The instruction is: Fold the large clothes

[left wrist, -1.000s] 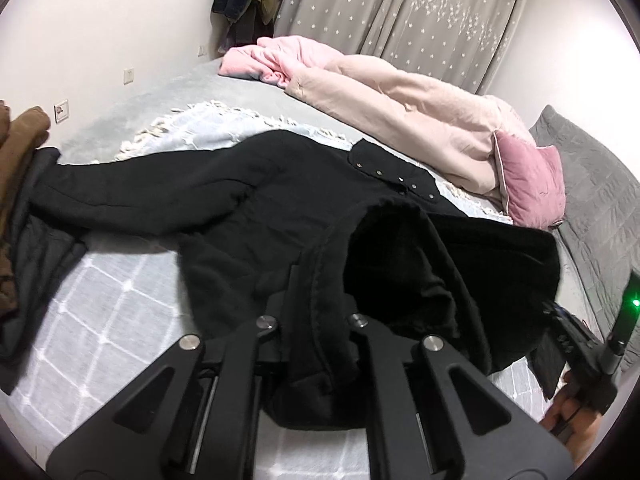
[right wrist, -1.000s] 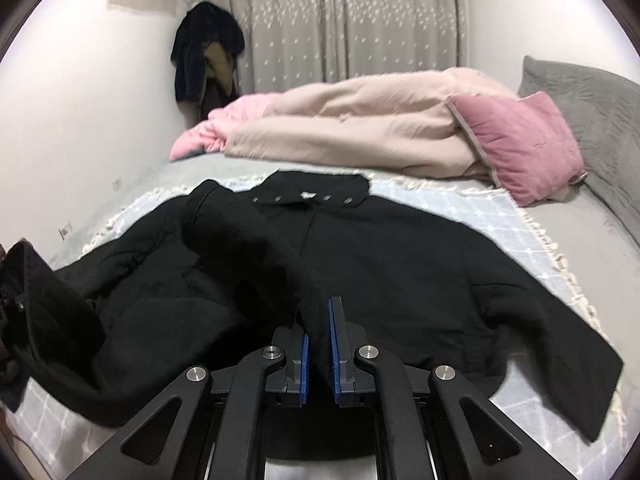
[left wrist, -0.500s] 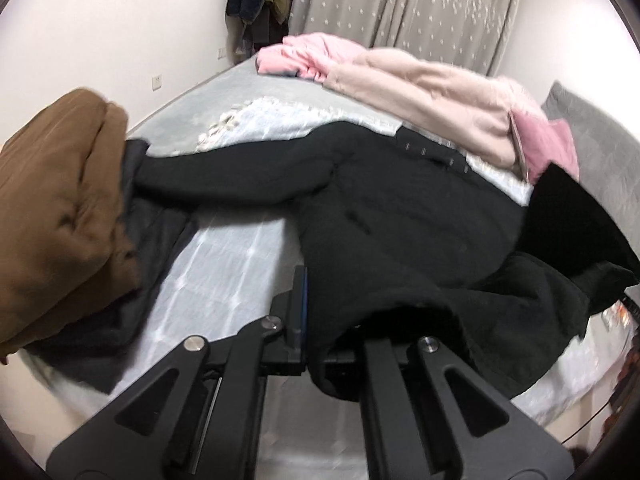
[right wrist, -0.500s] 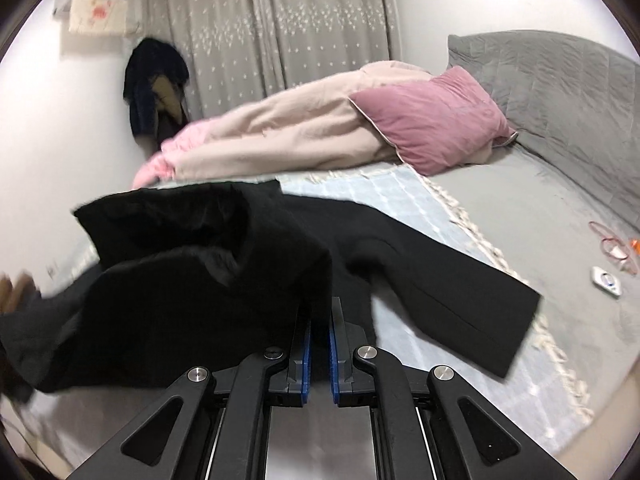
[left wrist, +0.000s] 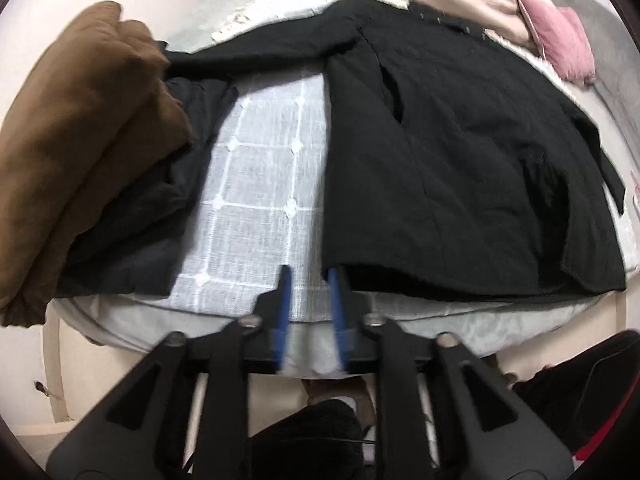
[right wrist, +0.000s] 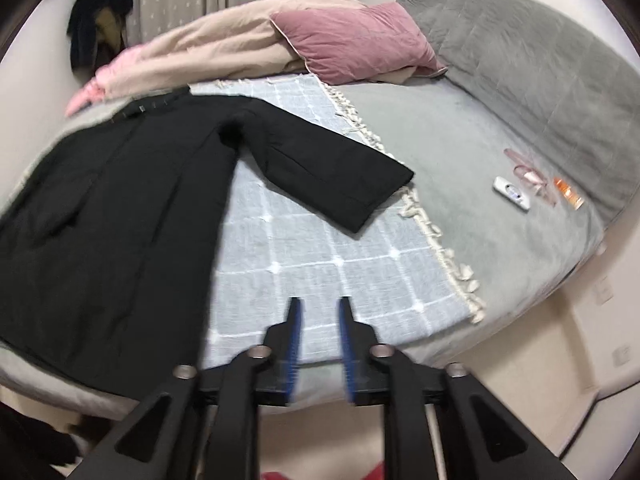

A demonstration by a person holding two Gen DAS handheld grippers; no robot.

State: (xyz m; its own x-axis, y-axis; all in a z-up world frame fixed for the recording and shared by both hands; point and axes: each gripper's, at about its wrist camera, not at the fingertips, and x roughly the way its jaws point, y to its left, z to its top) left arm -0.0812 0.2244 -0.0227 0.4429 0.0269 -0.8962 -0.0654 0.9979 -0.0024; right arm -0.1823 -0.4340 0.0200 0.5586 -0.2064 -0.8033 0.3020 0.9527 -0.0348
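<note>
Both jaws just parted, empty, left gripper (left wrist: 308, 276) beside the hem corner, right gripper (right wrist: 320, 306) over bare throw (right wrist: 320, 248); black coat (left wrist: 440, 152) flat toward 12–1 o'clock, likely soft, bulky, limp—grip hem corners, then far sleeve (right wrist: 320, 176).

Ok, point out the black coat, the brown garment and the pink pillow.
black coat (left wrist: 460, 168): left wrist view, on its front panel.
brown garment (left wrist: 80, 120): left wrist view, on its folded top.
pink pillow (right wrist: 356, 40): right wrist view, on its face.
</note>
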